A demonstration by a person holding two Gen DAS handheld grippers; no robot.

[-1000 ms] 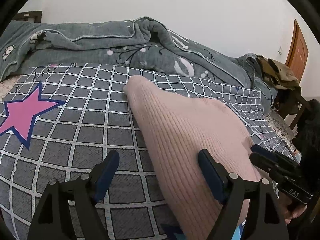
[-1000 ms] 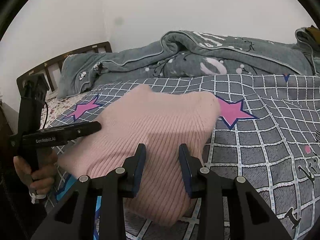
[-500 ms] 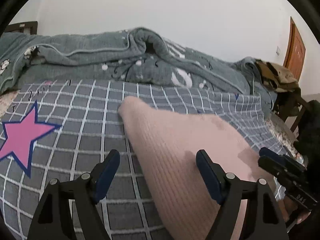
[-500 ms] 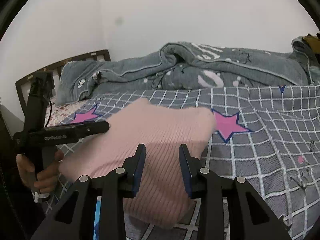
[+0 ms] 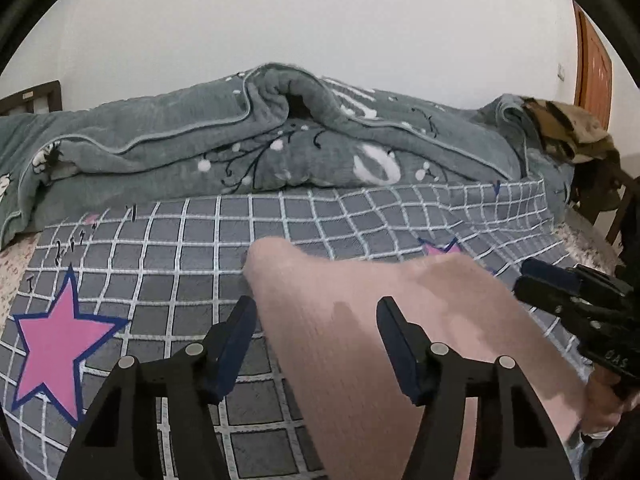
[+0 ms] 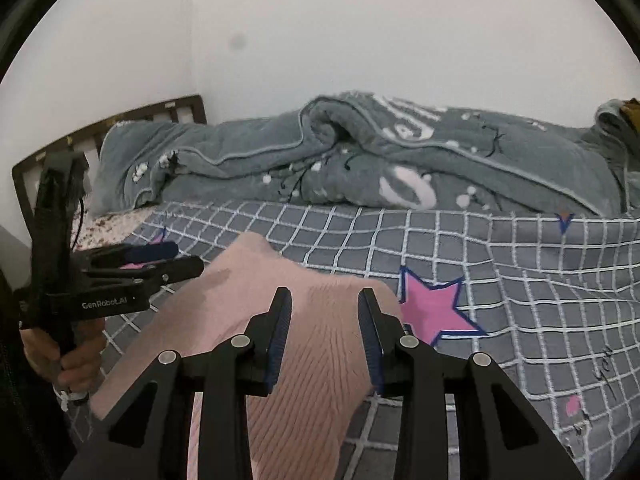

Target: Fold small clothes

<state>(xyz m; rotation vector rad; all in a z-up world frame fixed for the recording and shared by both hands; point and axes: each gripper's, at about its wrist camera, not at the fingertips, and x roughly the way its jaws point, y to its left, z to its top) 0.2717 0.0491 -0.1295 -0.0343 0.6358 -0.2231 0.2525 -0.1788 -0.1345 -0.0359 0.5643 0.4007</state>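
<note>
Pink rib-knit garment (image 5: 360, 360), looks like a small sweater, lies on the bed's grey checked blanket w/ pink stars (image 5: 160, 264), near the front edge, apparently already doubled over. Far end reaches toward the rumpled grey-green quilt (image 5: 240, 140) at the back but stays well apart from it.

Left gripper (image 5: 316, 340): jaws wide, nothing between them but air; hangs above the garment's left edge, one finger over the blanket, the other over the knit. Prob. lined up w/ that edge to pick or smooth it for the next fold.

Right gripper (image 6: 324, 336): jaws part-open, narrower than left, straddling the knit from above. Can't tell if pads touch fabric; no bunching btwn them, so not a grip.

Both tools sit at the near side, approx. parallel, one per side of the garment. Reads as a two-corner setup so the fold stays square. Knit is soft and thick; a shallow pinch may slip or take only the top layer.

Wooden headboard (image 6: 120, 120) at left rear, door (image 5: 592, 64) at right; both irrelevant.
</note>
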